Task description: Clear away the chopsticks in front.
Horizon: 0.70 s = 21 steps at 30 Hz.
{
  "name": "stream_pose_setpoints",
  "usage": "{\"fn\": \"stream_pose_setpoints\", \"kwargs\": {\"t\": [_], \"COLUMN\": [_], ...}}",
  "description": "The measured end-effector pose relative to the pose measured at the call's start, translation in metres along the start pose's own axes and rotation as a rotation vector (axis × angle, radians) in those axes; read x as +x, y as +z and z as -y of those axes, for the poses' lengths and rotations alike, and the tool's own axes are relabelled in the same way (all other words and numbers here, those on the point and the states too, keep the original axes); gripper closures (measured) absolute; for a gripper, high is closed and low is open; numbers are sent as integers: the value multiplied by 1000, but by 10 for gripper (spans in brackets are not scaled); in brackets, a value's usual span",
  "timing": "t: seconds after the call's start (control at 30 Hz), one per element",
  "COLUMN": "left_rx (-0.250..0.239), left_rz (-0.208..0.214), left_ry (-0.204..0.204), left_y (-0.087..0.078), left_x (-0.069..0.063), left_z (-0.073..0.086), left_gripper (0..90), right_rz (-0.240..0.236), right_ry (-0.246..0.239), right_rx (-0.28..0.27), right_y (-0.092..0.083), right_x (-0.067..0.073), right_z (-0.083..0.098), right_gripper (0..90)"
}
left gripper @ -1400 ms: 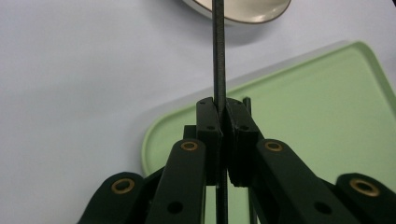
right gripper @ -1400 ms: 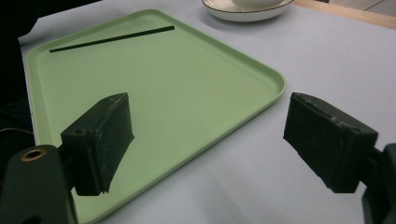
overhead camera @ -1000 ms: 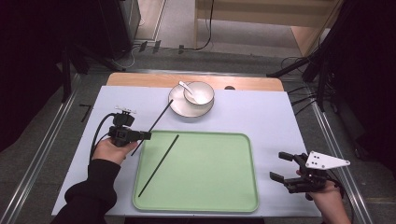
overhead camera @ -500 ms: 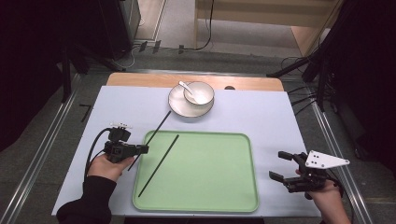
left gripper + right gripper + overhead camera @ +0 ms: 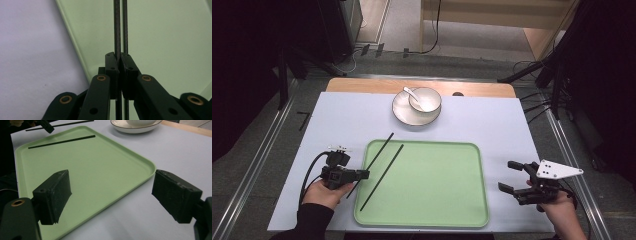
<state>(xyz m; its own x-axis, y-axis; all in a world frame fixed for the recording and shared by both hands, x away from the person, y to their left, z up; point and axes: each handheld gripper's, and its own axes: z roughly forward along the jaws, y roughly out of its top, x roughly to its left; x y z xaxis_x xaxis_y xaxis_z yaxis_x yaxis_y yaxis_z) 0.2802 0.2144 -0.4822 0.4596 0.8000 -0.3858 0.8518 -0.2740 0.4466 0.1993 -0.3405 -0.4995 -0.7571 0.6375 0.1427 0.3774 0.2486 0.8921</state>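
My left gripper [image 5: 362, 174] is at the green tray's [image 5: 437, 200] left rim, shut on a thin black chopstick [image 5: 379, 150] that slants up and away across the tray's far-left corner. In the left gripper view the jaws [image 5: 119, 56] are pressed together on that chopstick [image 5: 116, 30], directly above the tray [image 5: 170, 37]. A second chopstick [image 5: 384, 175] lies flat on the tray just to its right and shows as a parallel rod [image 5: 125, 27]. My right gripper [image 5: 508, 176] rests open beside the tray's right edge, with nothing between its jaws [image 5: 110, 187].
A white bowl [image 5: 425, 99] with a spoon [image 5: 411, 93] in it sits on a plate [image 5: 404, 114] beyond the tray. A pale sheet [image 5: 502, 130] covers the table. The wooden edge [image 5: 362, 85] runs along the far side. Dark stands and cables surround the table.
My left hand has drawn back toward the near edge with the chopstick. Its far tip has left the plate's side and now hangs over the tray's far-left corner. The right gripper has stayed put.
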Motion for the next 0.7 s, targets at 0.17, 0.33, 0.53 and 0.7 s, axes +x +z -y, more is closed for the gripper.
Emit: {"fn": "stream_pose_setpoints", "kwargs": {"t": [0.17, 0.33, 0.53, 0.7], "left_rx": [39, 76, 98, 95], "left_rz": [-20, -35, -38, -40], "left_ry": [-15, -5, -7, -3], "left_y": [10, 19, 23, 23], "left_x": [-3, -7, -10, -13], "left_z": [3, 3, 5, 7], "left_gripper": [854, 853, 853, 852], "right_rz": [-4, -4, -2, 0], "right_ry": [-2, -1, -1, -1], "right_rx": [0, 2, 3, 2], "right_y": [1, 1, 1, 1], "right_x": [0, 0, 0, 0], "right_z": [0, 0, 0, 0], "right_gripper": [163, 163, 163, 163]}}
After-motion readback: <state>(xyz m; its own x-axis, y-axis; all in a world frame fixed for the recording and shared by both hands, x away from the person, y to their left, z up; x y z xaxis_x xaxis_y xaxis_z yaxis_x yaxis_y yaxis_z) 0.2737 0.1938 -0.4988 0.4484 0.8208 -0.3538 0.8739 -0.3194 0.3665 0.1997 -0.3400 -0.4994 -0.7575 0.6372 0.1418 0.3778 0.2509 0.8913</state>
